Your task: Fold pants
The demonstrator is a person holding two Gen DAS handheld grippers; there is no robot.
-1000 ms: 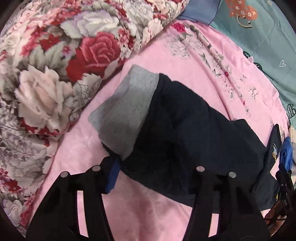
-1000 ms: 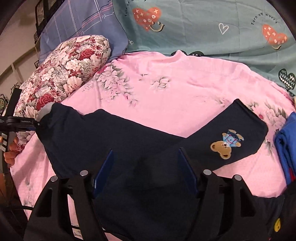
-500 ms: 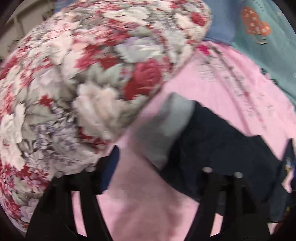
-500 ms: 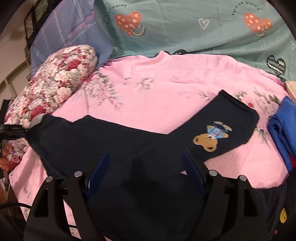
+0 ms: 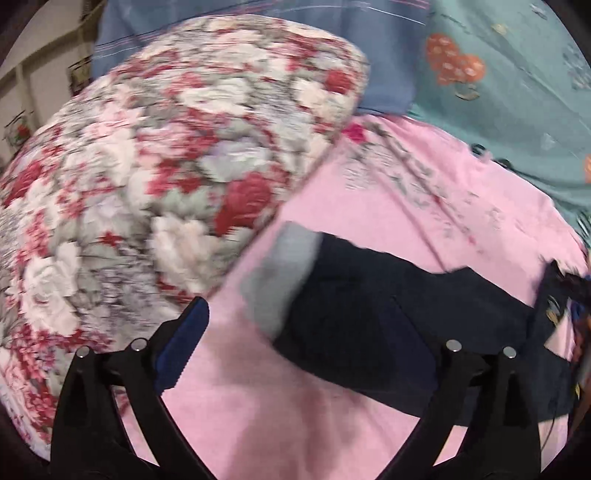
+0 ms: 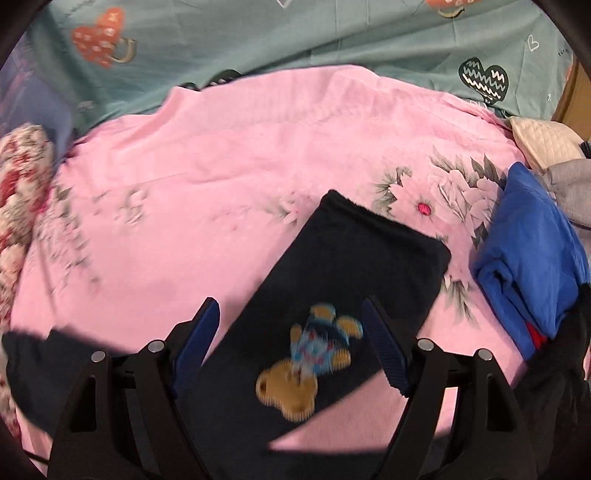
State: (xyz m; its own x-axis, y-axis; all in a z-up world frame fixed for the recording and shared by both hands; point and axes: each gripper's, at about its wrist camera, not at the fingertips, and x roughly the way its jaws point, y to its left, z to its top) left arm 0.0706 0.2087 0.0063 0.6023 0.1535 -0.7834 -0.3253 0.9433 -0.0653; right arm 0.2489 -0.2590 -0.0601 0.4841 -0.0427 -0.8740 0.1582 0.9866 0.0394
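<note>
Dark navy pants lie on the pink bedsheet, with a grey waistband at their left end. My left gripper is open and empty, above the sheet just short of the waistband. In the right wrist view a pant leg with a teddy bear patch lies between the fingers of my right gripper, which is open and holds nothing. The rest of the pants trails off to the lower left.
A large floral pillow sits left of the waistband. A teal heart-print cover lies at the far side. Folded blue clothes and a grey garment sit at the right edge of the bed.
My left gripper has pulled back from the waistband and tilted up toward the pillow. My right gripper has swung right, from the pants' middle to over the leg with the bear patch.
</note>
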